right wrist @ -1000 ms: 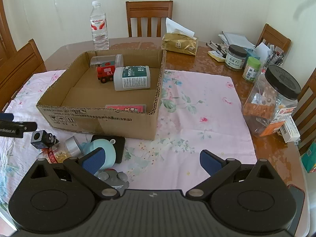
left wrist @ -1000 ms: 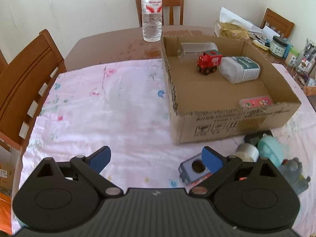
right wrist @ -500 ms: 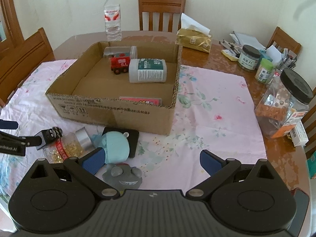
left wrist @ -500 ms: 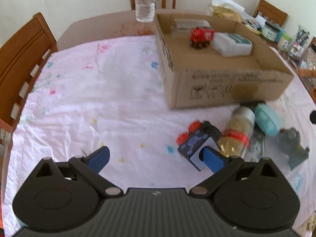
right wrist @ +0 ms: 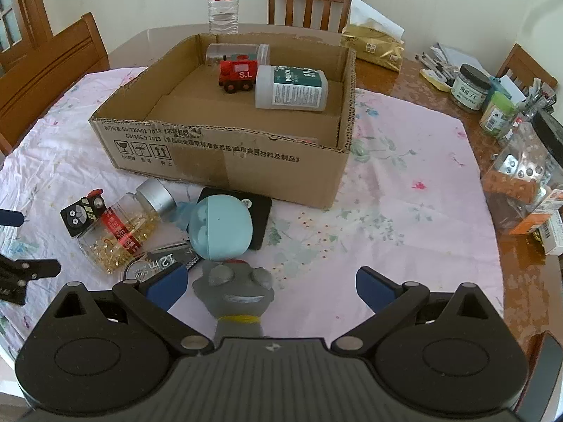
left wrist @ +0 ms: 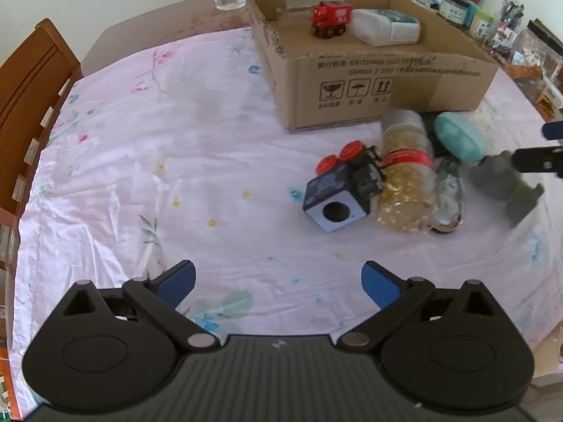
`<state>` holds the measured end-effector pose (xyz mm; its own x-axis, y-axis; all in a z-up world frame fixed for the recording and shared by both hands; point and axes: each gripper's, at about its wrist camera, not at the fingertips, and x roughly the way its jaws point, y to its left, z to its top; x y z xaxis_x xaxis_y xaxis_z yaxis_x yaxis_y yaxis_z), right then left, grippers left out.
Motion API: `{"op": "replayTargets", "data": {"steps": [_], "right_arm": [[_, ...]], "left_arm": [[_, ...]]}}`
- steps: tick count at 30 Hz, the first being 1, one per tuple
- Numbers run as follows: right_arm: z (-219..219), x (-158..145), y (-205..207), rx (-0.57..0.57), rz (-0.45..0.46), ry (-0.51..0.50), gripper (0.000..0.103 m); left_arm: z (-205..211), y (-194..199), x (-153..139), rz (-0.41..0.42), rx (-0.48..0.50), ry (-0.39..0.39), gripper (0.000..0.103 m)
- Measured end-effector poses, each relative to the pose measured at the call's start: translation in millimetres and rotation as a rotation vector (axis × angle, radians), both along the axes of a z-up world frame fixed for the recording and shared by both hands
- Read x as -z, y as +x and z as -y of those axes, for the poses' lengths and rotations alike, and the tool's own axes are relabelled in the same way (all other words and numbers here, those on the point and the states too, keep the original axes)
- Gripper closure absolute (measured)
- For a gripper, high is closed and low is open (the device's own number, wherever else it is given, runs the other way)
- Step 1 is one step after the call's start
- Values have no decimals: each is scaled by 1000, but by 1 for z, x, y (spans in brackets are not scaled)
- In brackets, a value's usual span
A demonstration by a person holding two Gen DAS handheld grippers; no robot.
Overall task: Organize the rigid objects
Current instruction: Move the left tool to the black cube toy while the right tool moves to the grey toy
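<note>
While the right gripper (right wrist: 269, 290) hangs with its jaws spread wide and nothing between the pads, the grey figurine (right wrist: 234, 290) lies right under it, head toward the box, closer to the left finger than the right. Closing from here could catch only the edge of its head and flick it off the cloth. Just beyond, the pale blue case (right wrist: 221, 228) rests on a black slab (right wrist: 260, 216), touching the figurine's head, so a sloppy pinch risks dragging both. Leftward, the jar of gold bits (right wrist: 118, 232) lies on its side against the black and blue toy cube (left wrist: 337, 197); being round, it probably rolls if nudged. The left gripper (left wrist: 278, 283) is likewise spread and empty, well short of that cube. Farther back, the cardboard box (right wrist: 228, 161) holds a red train (right wrist: 237, 74), a white bottle (right wrist: 290, 88) and a clear jar (right wrist: 235, 54); its near wall could snag a low carry.
</note>
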<state>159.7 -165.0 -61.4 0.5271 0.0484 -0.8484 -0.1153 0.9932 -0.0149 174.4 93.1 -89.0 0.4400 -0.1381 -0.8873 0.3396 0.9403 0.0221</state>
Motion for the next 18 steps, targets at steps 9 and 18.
{"op": "replayTargets", "data": {"steps": [9, 18], "right_arm": [[-9, 28, -2, -27, -76, -10, 0], [11, 48, -17, 34, -128, -45, 0]], "left_arm": [[2, 9, -12, 42, 18, -50, 3], [12, 26, -14, 60, 57, -87, 3]]}}
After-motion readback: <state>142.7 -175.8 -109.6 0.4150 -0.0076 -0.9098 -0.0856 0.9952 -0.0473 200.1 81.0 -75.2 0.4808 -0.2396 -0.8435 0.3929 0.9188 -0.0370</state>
